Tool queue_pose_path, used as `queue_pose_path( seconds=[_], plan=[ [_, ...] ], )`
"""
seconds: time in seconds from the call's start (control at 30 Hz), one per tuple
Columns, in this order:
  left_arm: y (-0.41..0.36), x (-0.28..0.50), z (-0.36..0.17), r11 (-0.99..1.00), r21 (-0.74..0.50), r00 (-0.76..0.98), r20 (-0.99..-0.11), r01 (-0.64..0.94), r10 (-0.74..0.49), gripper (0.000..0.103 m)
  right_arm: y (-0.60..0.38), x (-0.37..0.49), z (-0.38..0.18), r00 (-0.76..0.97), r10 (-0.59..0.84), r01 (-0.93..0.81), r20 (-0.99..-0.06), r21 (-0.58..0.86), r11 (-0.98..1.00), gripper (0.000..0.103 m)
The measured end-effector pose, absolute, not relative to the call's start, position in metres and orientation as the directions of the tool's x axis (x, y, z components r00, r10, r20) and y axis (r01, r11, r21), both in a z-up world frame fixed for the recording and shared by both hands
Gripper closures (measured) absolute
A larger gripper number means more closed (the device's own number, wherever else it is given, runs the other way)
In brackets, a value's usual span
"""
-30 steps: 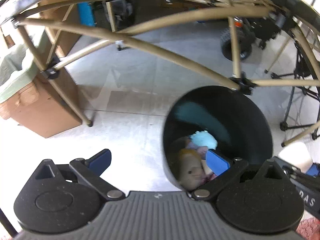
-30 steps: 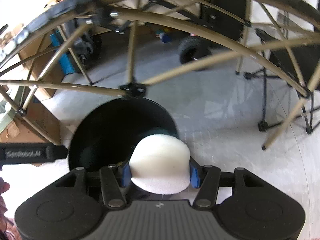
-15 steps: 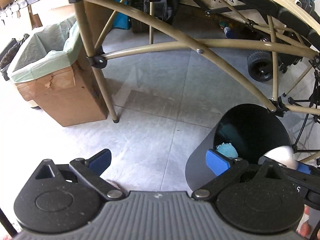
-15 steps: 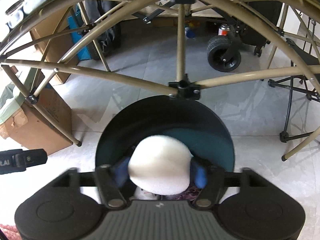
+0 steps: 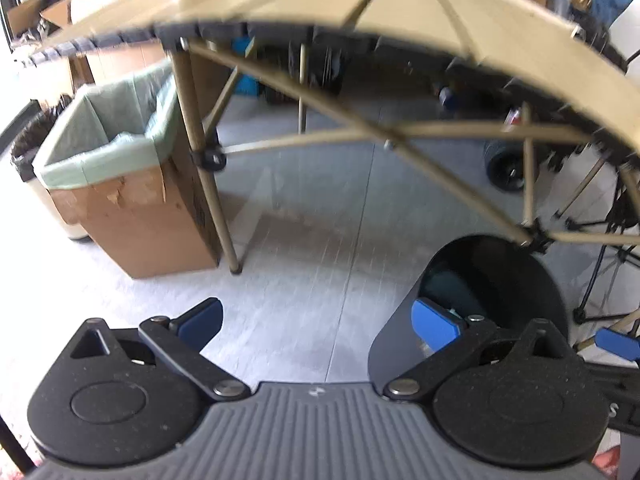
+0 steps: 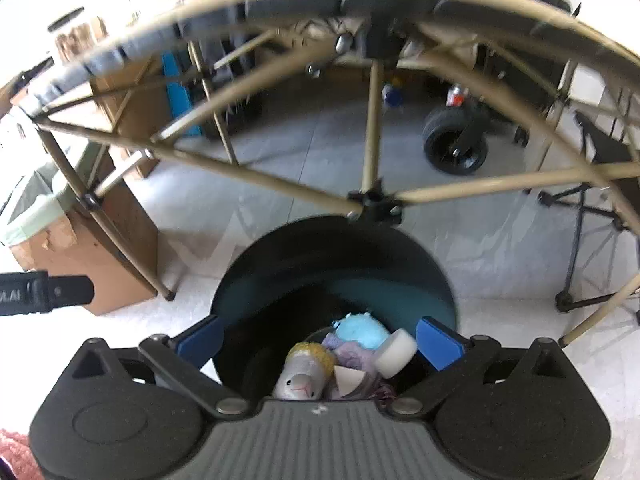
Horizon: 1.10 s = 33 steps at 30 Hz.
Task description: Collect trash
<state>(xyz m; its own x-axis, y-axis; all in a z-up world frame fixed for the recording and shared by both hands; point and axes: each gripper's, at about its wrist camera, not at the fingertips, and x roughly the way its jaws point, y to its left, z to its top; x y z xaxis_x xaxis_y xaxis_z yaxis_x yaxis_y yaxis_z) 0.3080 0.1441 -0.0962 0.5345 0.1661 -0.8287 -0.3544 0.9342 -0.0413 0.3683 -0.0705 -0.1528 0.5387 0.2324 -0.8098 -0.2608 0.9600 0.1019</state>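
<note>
A black round bin point(image 6: 332, 264) stands on the floor under the folding table. My right gripper point(image 6: 320, 344) is open above its mouth, empty. Inside the bin lie a white foam piece point(image 6: 396, 352), a light blue fluffy ball point(image 6: 360, 332), a grey and yellow item point(image 6: 304, 372) and purple scraps point(image 6: 352, 354). In the left wrist view the bin point(image 5: 492, 280) is at the lower right. My left gripper point(image 5: 316, 324) is open and empty, over the floor left of the bin.
A tan folding table point(image 5: 400, 12) with crossed legs point(image 6: 372, 200) spans overhead. A cardboard box lined with a green bag point(image 5: 120, 184) stands at the left. A black wheel point(image 6: 456, 148) and tripod legs point(image 6: 576, 248) are at the right. Grey tiled floor point(image 5: 312, 216) lies between.
My right gripper opened and let go of the white foam piece, which now lies in the bin. My left gripper rose and drew back, bringing the tabletop into view.
</note>
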Motion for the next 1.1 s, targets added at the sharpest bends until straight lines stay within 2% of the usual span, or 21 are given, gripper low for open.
queue_pose_path(
  seconds=[0.17,0.53,0.83,1.1],
  plan=[
    [0.125,0.278,-0.057,0.945,-0.049,0.609,-0.775,-0.323,0.168,0.000,-0.094,0.327,-0.111,0.601,0.258,-0.272,-0.756,0.111,0.956,0.000],
    [0.071,0.183,0.014,0.991,0.003,0.737,-0.669,-0.130,0.099,0.000,-0.136,0.209,-0.026,0.679,0.317,-0.331,-0.663,0.109,0.937,0.000],
    [0.045,0.124,0.018,0.998,0.001,0.786,-0.616,-0.065,0.052,0.000,-0.160,0.148,-0.011,0.659,0.327,-0.333,-0.677,0.127,0.934,0.000],
    [0.044,0.112,0.005,0.999,-0.008,0.783,-0.621,-0.051,0.035,0.000,-0.166,0.131,-0.017,0.667,0.314,-0.313,-0.676,0.129,0.941,0.000]
  ],
)
